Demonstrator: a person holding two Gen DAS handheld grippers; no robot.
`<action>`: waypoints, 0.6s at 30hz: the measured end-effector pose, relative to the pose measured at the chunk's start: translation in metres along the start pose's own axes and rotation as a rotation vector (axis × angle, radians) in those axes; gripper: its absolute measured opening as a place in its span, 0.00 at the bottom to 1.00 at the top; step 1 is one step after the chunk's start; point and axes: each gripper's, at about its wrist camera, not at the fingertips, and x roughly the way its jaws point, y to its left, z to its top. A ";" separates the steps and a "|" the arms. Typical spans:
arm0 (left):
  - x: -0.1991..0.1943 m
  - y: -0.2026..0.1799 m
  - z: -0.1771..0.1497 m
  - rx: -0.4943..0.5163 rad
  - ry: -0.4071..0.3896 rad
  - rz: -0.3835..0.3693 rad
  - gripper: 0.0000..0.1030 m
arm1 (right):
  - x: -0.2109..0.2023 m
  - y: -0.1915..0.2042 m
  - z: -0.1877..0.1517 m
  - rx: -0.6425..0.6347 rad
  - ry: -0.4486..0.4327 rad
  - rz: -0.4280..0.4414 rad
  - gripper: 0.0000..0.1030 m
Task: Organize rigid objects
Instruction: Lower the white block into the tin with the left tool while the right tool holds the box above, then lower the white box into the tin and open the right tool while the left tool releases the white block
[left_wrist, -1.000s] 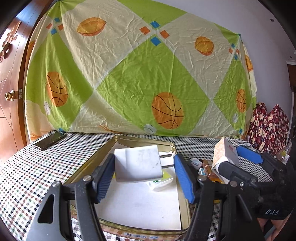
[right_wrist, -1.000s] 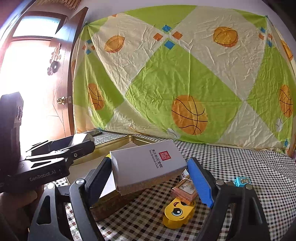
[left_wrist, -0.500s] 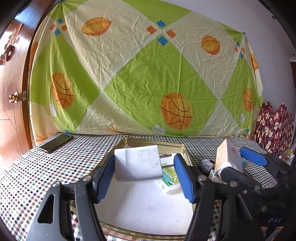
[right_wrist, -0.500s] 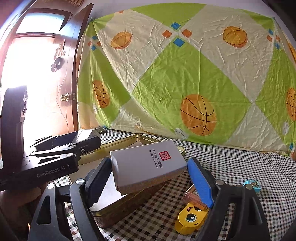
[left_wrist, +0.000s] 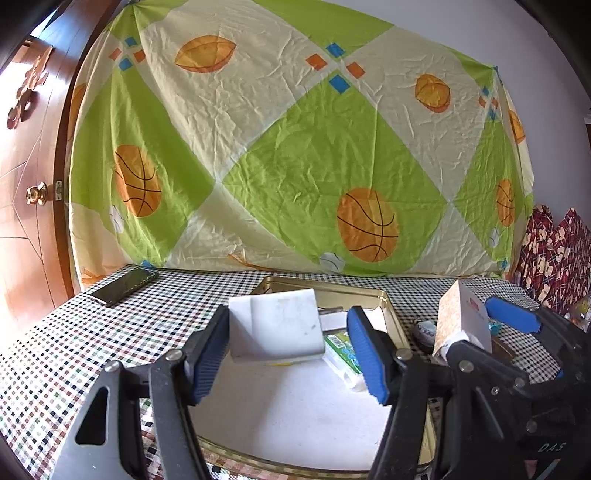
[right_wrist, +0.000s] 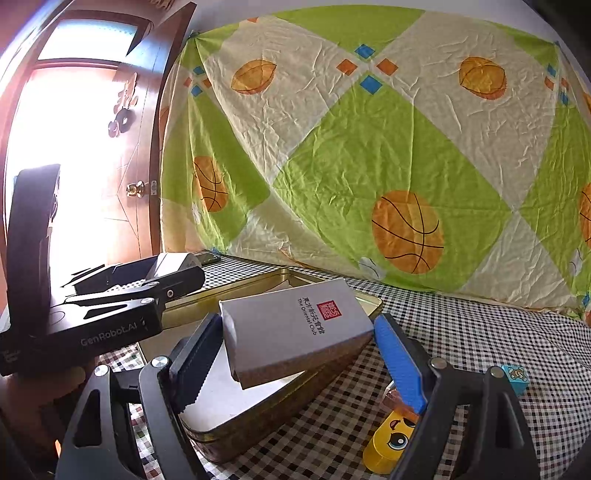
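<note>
A checked cloth covers my counter (left_wrist: 74, 350), with a phone (left_wrist: 123, 287) near its far left corner. My left hand-held gripper (left_wrist: 288, 354) clamps a white charger (left_wrist: 277, 326) over the gold tin (left_wrist: 384, 306); my right hand-held gripper (right_wrist: 295, 362) grips a grey box (right_wrist: 295, 325) above the tin's right edge.

The right gripper (right_wrist: 301, 354) clamped a grey box (right_wrist: 295, 325) above the gold tin (right_wrist: 266, 413) on the checked cloth (right_wrist: 480, 332).

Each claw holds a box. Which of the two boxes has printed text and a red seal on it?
The grey rectangular cardboard box in the right claw. The box in the left claw is a plain white square box with no print.
</note>
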 end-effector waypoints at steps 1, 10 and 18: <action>0.000 0.002 0.000 -0.002 0.000 0.000 0.63 | 0.001 0.001 0.000 0.000 0.001 0.001 0.82; 0.001 0.013 0.002 -0.011 -0.007 0.012 0.63 | 0.011 0.011 0.001 -0.018 0.009 0.008 0.82; 0.009 0.022 0.006 -0.003 0.015 0.028 0.63 | 0.021 0.018 0.007 -0.051 0.022 0.002 0.82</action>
